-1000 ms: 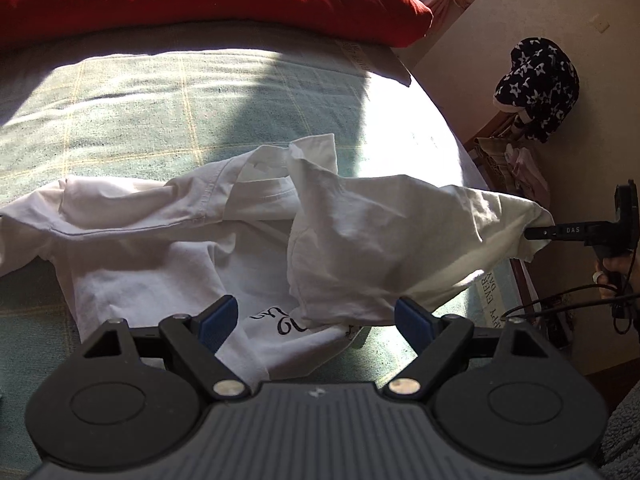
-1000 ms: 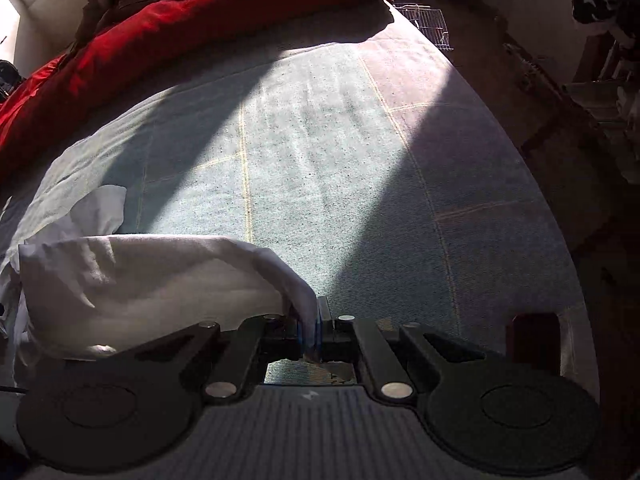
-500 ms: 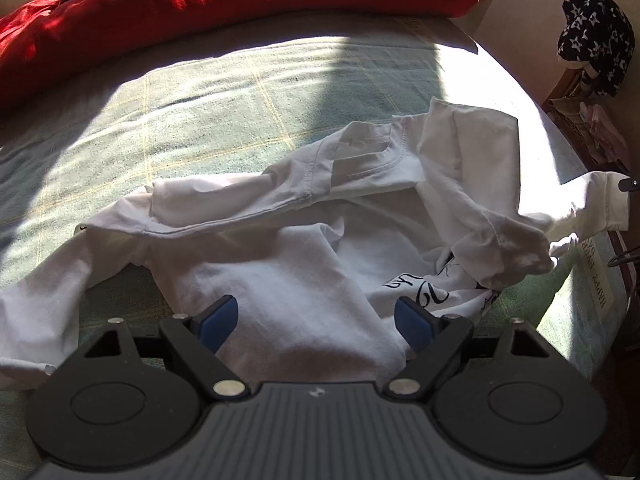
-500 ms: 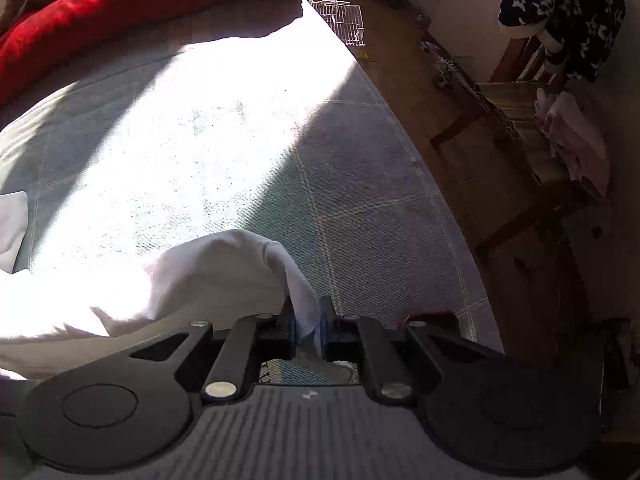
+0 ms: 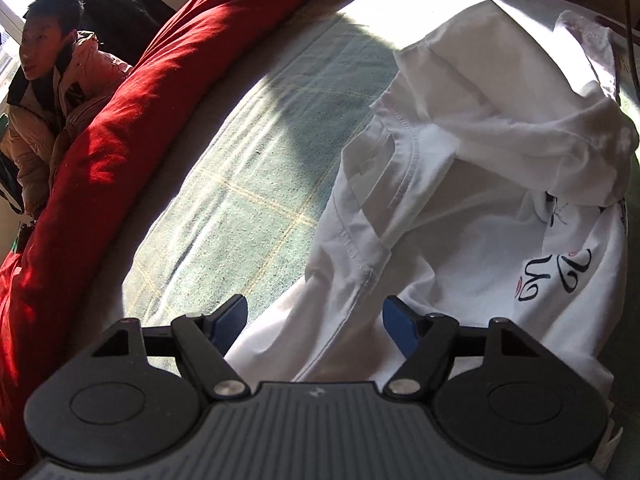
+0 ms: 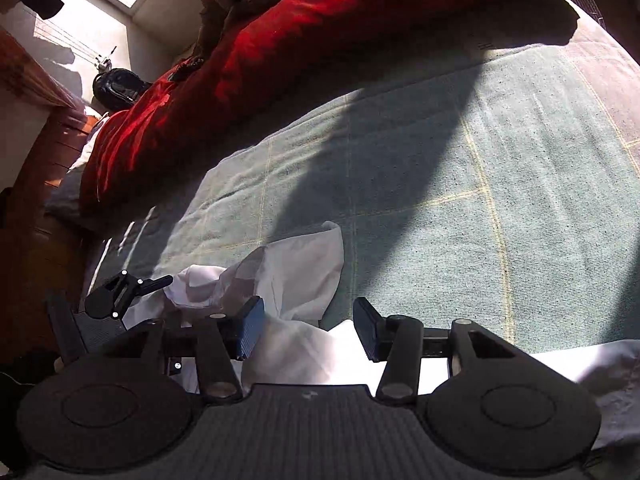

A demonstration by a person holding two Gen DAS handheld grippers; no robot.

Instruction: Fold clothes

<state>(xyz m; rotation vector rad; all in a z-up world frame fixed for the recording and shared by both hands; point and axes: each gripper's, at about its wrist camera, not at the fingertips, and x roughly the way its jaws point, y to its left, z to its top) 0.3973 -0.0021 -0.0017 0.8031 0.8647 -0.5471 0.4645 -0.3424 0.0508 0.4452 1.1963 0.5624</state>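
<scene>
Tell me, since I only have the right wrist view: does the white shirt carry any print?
Observer: Yes. The shirt has black script lettering, seen near the right edge of the left wrist view.
Operator: Has the left gripper got hold of cloth?
Observer: Not yet. The left gripper is closing with a seamed fold of the shirt between its jaws, but the pads stand clear of it.

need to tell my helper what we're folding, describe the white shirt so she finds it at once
Start at the bed with the pale green checked blanket, with a red duvet bunched along its far edge. The white shirt lies crumpled on the blanket, in the sun. It is the only white garment there, with black cursive lettering printed on it.
</scene>
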